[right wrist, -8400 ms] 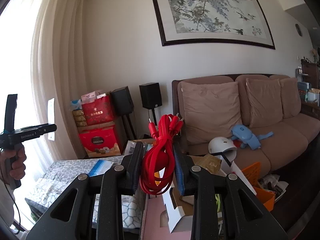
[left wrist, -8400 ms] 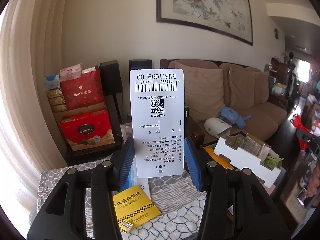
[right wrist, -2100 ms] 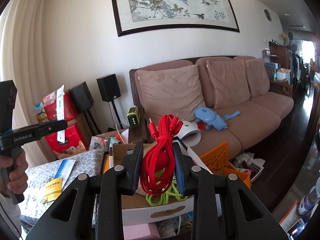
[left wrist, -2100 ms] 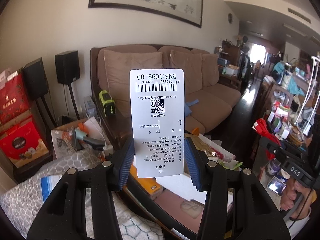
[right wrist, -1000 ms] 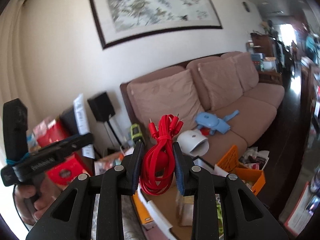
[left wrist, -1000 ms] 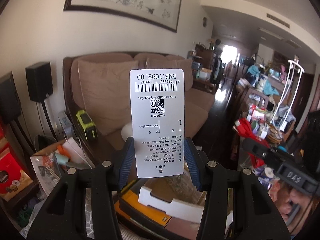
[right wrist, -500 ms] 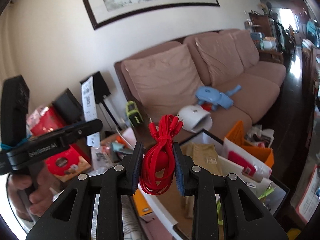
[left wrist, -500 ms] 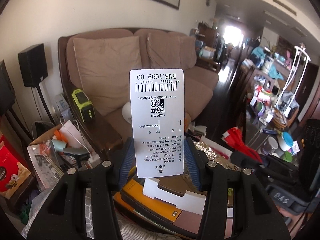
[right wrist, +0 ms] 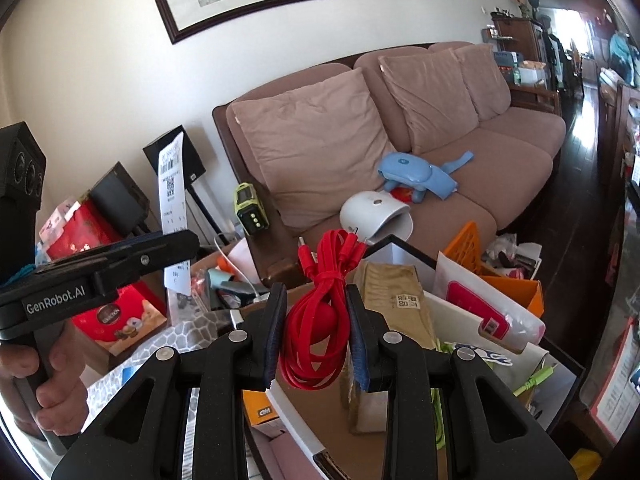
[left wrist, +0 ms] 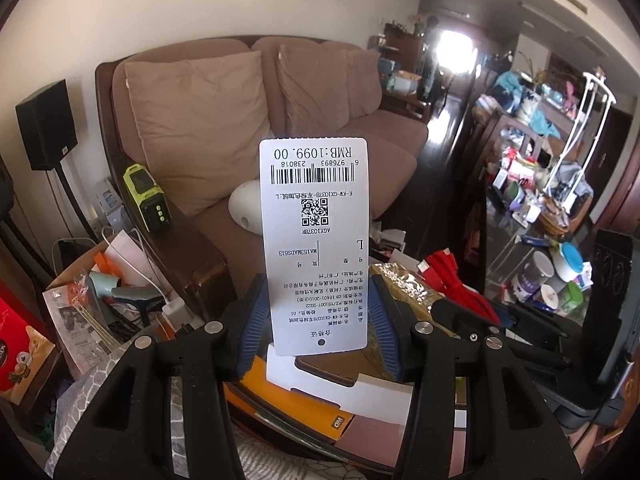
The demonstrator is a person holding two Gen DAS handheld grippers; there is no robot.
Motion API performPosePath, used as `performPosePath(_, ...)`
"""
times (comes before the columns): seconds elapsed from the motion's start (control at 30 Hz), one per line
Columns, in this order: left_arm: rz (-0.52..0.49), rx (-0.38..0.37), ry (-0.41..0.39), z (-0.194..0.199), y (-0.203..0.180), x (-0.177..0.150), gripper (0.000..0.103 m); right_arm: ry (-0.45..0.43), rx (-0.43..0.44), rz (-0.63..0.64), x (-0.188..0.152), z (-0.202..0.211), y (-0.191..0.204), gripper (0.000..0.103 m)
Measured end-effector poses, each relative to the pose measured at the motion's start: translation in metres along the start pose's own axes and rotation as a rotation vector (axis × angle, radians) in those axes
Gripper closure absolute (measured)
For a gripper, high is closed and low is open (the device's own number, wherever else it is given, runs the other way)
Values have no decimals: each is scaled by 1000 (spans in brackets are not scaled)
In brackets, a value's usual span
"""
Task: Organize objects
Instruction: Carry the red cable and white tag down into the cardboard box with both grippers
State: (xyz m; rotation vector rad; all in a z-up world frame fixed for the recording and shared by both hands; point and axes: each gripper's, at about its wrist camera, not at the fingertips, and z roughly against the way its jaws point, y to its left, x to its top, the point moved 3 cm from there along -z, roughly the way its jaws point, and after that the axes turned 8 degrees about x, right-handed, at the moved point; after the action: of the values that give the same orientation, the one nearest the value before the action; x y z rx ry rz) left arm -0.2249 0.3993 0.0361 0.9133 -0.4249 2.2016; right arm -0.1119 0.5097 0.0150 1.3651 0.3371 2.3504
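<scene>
Both tools tilted down over the box [right wrist: 400, 248]: left tool [left wrist: 318, 332] clamps upright tag [left wrist: 316, 240], right tool [right wrist: 316, 340] clamps red cable [right wrist: 320, 312]; tag hides box contents.

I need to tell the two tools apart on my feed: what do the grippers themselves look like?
Both look alike: matte black, speckled plastic frames with cut-out arms, silver screw heads and ribbed blue pads. Left gripper and right gripper match in their own views. Seen from the right wrist view, the left one's side reads "GenRobot.AI" in white, with a black pistol handle and a blue band near its rear. No sleeve or cable shows.
</scene>
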Motion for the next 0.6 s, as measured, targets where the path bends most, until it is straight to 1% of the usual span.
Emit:
performPosePath(0.3, -22, -1, 27, -7, -6, -3, 56, 13, 6, 1, -3, -7, 1, 74)
performPosePath(0.4, -19, -30, 41, -9, -6, -3, 56, 20, 8, 3, -3, -10, 2, 74)
performPosePath(0.6, -13, -33, 59, -14, -3, -4, 56, 25, 13, 5, -4, -13, 4, 74)
